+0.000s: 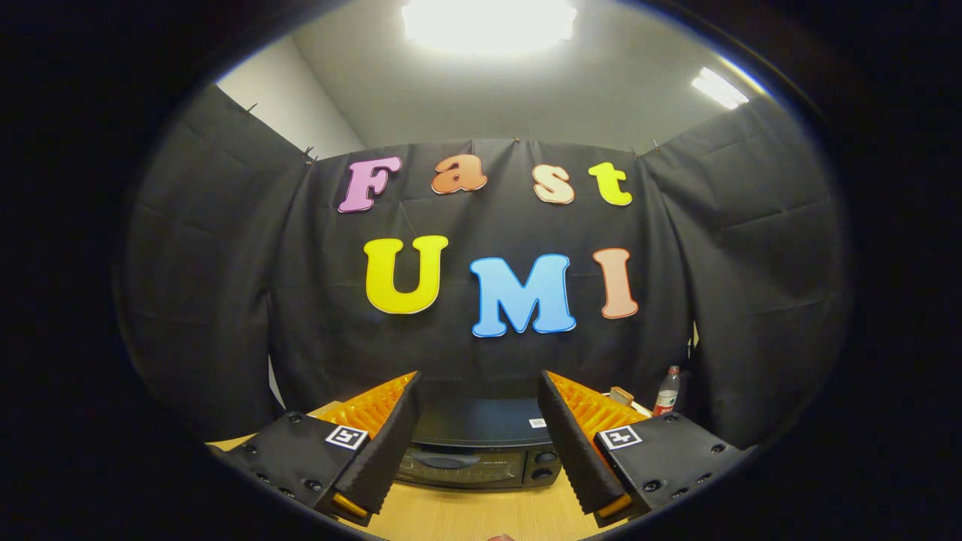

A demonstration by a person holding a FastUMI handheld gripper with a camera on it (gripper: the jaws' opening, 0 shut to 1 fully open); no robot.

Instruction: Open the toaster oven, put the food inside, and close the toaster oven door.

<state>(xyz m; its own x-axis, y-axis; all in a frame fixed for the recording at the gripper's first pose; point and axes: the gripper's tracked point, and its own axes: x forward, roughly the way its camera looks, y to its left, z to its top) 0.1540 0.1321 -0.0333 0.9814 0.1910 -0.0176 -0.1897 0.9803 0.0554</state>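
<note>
A black toaster oven [481,443] stands on the wooden table [481,515] against the booth wall, seen between and beyond my fingers. Its glass door [460,466] is closed, with two knobs [543,464] at its right. My gripper [481,439] is held high above the table, open, with nothing between the fingers. A small brownish piece, perhaps the food [621,395], lies on a pale plate beyond the right finger; most of it is hidden.
A plastic bottle with a red label [666,391] stands at the right rear of the table, next to the wall. Bare wooden tabletop lies in front of the oven.
</note>
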